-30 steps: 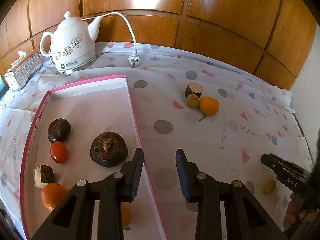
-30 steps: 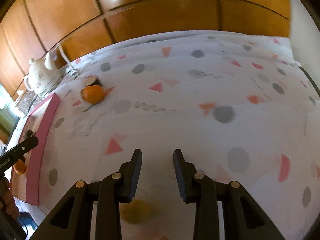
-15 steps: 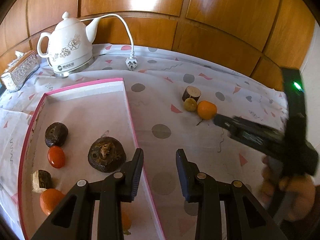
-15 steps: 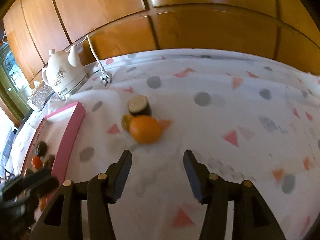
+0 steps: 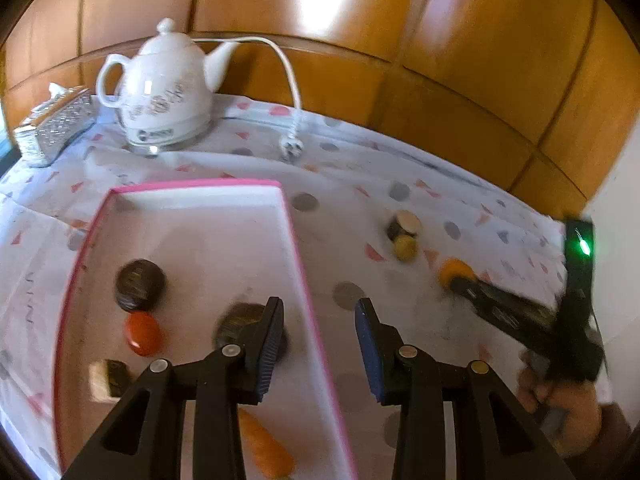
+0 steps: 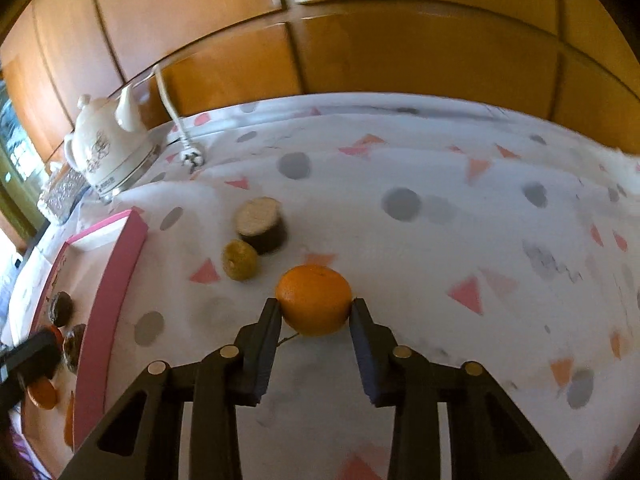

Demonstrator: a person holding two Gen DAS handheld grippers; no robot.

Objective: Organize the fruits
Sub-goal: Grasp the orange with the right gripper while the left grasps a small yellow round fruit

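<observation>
Right gripper (image 6: pixel 314 312) is spread wide around the round orange tangerine (image 6: pixel 313 299) — pads barely at its sides, so closing off-centre could roll it away.

Glossy orange-brown wood panelling (image 5: pixel 460 40) forms the back wall, catching a bright glare of light. A pale wall (image 5: pixel 624 216) stands at the right. The surface (image 6: pixel 440 208) wears a white cloth printed with dots and triangles. Possibly a window (image 6: pixel 16 148) at far left.
</observation>
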